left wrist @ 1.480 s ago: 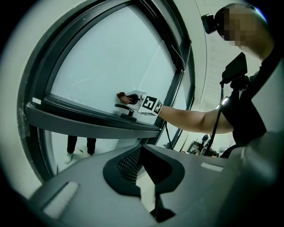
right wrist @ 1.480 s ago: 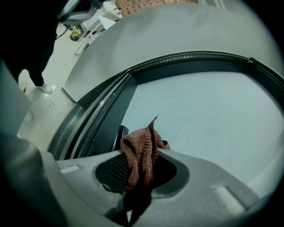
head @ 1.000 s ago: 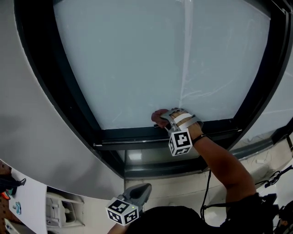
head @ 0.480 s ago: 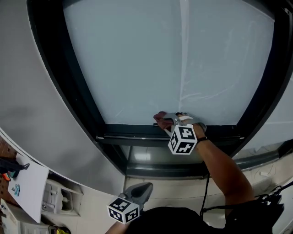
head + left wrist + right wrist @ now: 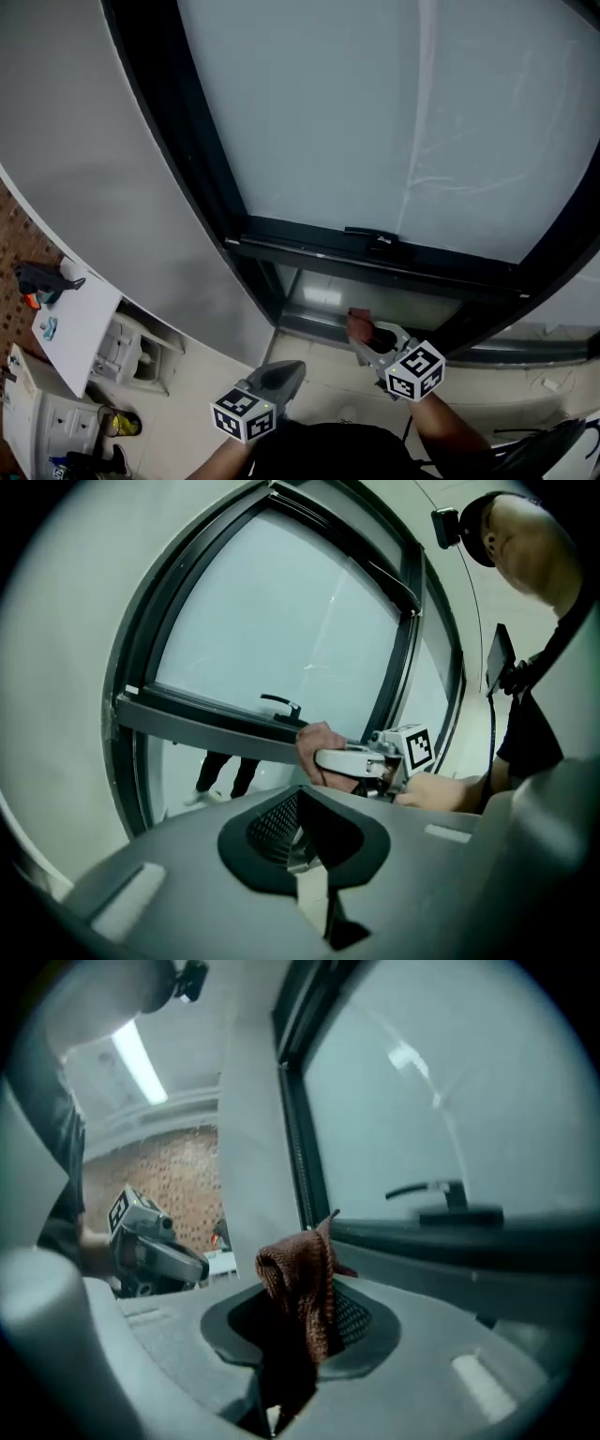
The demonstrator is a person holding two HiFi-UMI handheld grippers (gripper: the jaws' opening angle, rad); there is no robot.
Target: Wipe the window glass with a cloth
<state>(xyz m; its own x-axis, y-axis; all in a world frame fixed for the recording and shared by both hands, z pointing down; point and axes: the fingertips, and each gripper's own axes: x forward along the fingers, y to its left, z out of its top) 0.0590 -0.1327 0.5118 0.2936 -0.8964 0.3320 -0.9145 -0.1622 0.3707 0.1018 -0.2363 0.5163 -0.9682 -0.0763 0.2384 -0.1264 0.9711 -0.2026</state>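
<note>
The large window glass [image 5: 375, 122] fills the upper head view inside a dark frame [image 5: 375, 251] with a handle [image 5: 373, 234] on its bottom rail. My right gripper [image 5: 364, 339] is shut on a reddish-brown cloth [image 5: 358, 324], held well below the bottom rail and away from the pane. The cloth [image 5: 302, 1283] stands bunched up between the jaws in the right gripper view. My left gripper [image 5: 281, 377] hangs low at the bottom, jaws shut with nothing between them. From the left gripper view, the cloth [image 5: 321, 747] and right gripper [image 5: 323, 761] show ahead of the window.
A grey wall [image 5: 103, 187] runs left of the frame. A white shelf [image 5: 70, 328] with small items stands at the lower left over brick-patterned floor. A second lower pane [image 5: 375, 305] sits under the rail. Someone's legs [image 5: 225, 771] show through the glass.
My right gripper with the cloth has dropped from the bottom edge of the glass to below the frame. The head view has swung left and down. The left gripper stays low.
</note>
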